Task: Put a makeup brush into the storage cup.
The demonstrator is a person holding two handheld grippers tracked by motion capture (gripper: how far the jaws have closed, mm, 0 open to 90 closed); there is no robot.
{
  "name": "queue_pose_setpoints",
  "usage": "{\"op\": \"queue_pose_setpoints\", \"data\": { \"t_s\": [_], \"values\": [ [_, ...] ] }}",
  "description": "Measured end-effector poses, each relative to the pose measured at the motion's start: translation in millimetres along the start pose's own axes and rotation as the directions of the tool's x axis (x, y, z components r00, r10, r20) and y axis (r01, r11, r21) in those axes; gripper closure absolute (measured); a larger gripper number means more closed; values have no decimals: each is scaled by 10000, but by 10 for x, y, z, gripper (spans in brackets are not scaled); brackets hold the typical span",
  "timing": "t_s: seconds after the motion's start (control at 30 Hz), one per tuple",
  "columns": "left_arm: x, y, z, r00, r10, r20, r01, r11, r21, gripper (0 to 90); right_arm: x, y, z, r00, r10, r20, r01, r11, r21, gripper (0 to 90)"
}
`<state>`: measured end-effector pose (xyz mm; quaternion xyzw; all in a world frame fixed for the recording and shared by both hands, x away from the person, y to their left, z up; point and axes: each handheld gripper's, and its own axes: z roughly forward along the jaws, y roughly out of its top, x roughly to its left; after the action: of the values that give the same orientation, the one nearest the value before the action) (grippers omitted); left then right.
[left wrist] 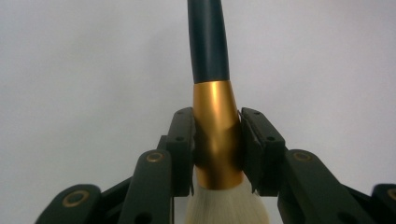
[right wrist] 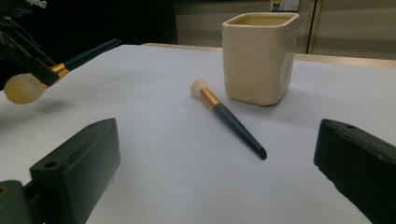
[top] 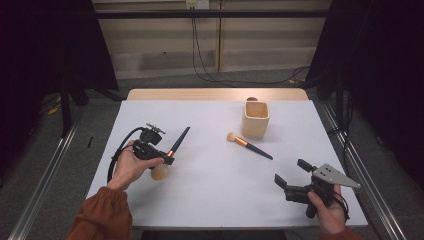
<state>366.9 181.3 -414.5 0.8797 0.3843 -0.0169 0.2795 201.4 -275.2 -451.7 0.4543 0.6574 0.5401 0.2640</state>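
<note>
My left gripper [top: 168, 159] [left wrist: 217, 149] is shut on the gold ferrule of a large makeup brush [top: 171, 152] [left wrist: 215, 116] [right wrist: 46, 70], held above the white table at the left, its dark handle pointing away and its pale bristle head toward me. A second, smaller brush [top: 248, 145] [right wrist: 227, 118] with a gold ferrule and dark handle lies flat near the table's middle, just in front of a cream square cup [top: 256, 119] [right wrist: 259, 56]. At the near right my right gripper [top: 294, 172] [right wrist: 215, 186] stands open and holds nothing, aimed at the lying brush.
The white table top [top: 215, 195] ends in a wooden strip at the back. Metal rails run along both sides on the floor. Cables hang against the far wall. A small dark object sits just behind the cup.
</note>
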Motion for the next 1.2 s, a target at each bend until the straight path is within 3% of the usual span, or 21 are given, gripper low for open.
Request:
{"op": "queue_pose_setpoints", "data": {
  "t_s": [0.1, 0.2, 0.33, 0.43, 0.5, 0.6, 0.73, 0.9, 1.0, 1.07, 1.17, 1.2],
  "values": [
    [10, -10, -21, 10000, 84, -23, -85, 9997, -224, 665, 0, 0, 0, 10000, 1, -3, -1, 10000, 1, 4],
    [-4, -44, -42, 9995, 310, -35, -312, 9963, -801, 666, 0, 1, 0, 10000, 2, -2, -2, 10000, -8, 4],
    [-15, -62, -56, 9997, 212, -95, -223, 9902, -1379, 665, 3, 2, 2, 10000, -4, -17, 4, 10000, 3, 4],
    [-19, -100, -102, 9994, 268, -210, -306, 9768, -2118, 665, 5, 5, 5, 10000, -31, -32, 31, 10000, -18, 4],
    [-15, -115, -118, 9993, 314, -212, -355, 9726, -2297, 666, 5, 5, 8, 10000, -39, -32, 39, 10000, -6, 4],
    [9, -178, -157, 9988, 460, -153, -485, 9551, -2924, 665, 4, 3, 12, 10000, -28, -31, 28, 10000, 6, 4],
    [21, -205, -175, 9990, 444, -67, -441, 9421, -3323, 665, 4, 5, 9, 10000, -29, -41, 29, 10000, -13, 4],
    [-2, -231, -205, 9976, 689, -73, -662, 9174, -3923, 665, 2, 5, 9, 10000, -13, -55, 13, 10000, -31, 4],
    [-18, -231, -206, 9967, 810, -91, -778, 9126, -4013, 665, 1, 5, 6, 10000, -8, -51, 7, 10000, -37, 4],
    [-37, -219, -185, 9962, 876, 4, -804, 9152, -3950, 665, 1, 5, 0, 10000, -11, -51, 11, 10000, -66, 4],
    [-87, -189, -140, 9927, 1177, 264, -979, 9140, -3938, 665, 4, 6, -2, 10000, 8, -64, -8, 10000, -72, 4],
    [-129, -166, -115, 9888, 1416, 477, -1117, 9125, -3935, 665, 7, 4, -3, 10000, -5, -92, 5, 10000, -50, 4]
  ]
}}
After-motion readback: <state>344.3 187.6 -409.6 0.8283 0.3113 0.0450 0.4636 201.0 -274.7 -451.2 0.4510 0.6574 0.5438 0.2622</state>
